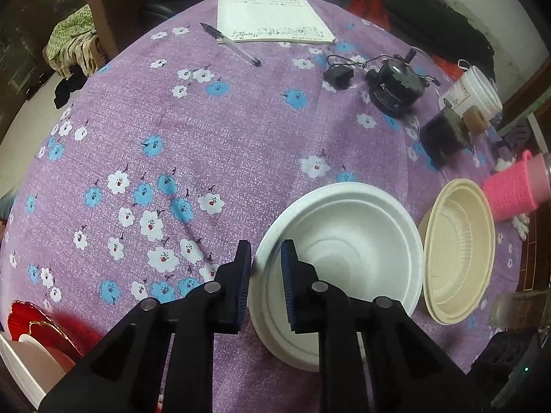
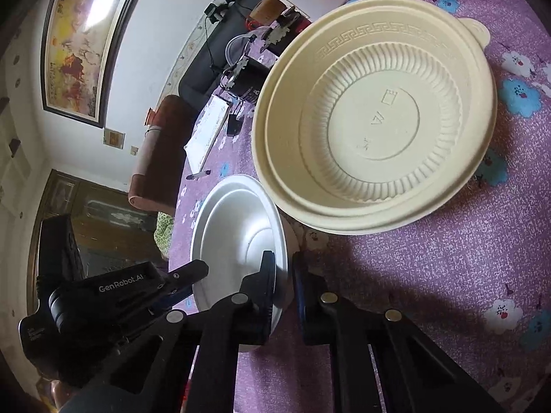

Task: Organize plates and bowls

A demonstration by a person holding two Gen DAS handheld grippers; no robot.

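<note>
A white foam bowl (image 1: pixel 347 261) stands upright on the purple flowered tablecloth (image 1: pixel 206 137). My left gripper (image 1: pixel 266 258) is shut on its left rim, one pad outside and one inside. In the right wrist view the same white bowl (image 2: pixel 241 230) has my right gripper (image 2: pixel 281 261) shut on its near rim, with the left finger inside the bowl. The left gripper (image 2: pixel 194 280) holds the opposite rim there. A cream ribbed bowl (image 1: pixel 458 251) sits just right of the white one, almost touching it; in the right wrist view this cream bowl (image 2: pixel 375 113) is empty.
A notebook (image 1: pixel 272 17) and pen (image 1: pixel 230 43) lie at the far side. A black device (image 1: pixel 396 86), a white tub (image 1: pixel 471 93) and a pink knit-covered container (image 1: pixel 513 189) crowd the right edge. A red plate (image 1: pixel 38 323) sits at the near left.
</note>
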